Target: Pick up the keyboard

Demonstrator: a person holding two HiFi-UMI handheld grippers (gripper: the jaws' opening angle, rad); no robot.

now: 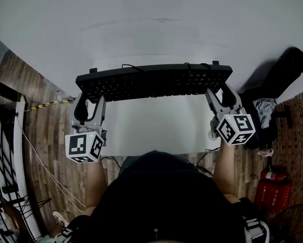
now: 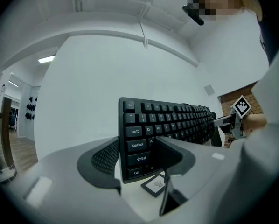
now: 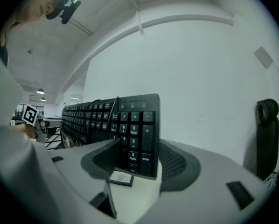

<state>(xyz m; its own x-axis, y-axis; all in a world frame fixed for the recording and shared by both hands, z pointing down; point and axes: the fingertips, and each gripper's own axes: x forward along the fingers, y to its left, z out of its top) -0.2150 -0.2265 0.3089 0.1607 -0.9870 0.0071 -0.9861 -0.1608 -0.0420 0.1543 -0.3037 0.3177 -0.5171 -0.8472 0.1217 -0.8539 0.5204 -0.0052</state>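
A black keyboard [image 1: 154, 82] hangs level above the white table [image 1: 151, 34], held at both ends. My left gripper [image 1: 89, 99] is shut on its left end; in the left gripper view the Ctrl and Shift corner of the keyboard [image 2: 172, 120] sits clamped in my left gripper [image 2: 137, 155]. My right gripper [image 1: 220, 92] is shut on the right end. In the right gripper view the number-pad end of the keyboard [image 3: 130, 125] stands between the pads of my right gripper [image 3: 137, 160]. Its thin black cable [image 1: 131, 66] loops over the back edge.
A black office chair [image 1: 280, 72] stands off the table's right side, with a red fire extinguisher [image 1: 273, 186] on the wooden floor near it. Yellow-black tape [image 1: 47, 104] runs along the floor at the left. The person's dark torso fills the bottom of the head view.
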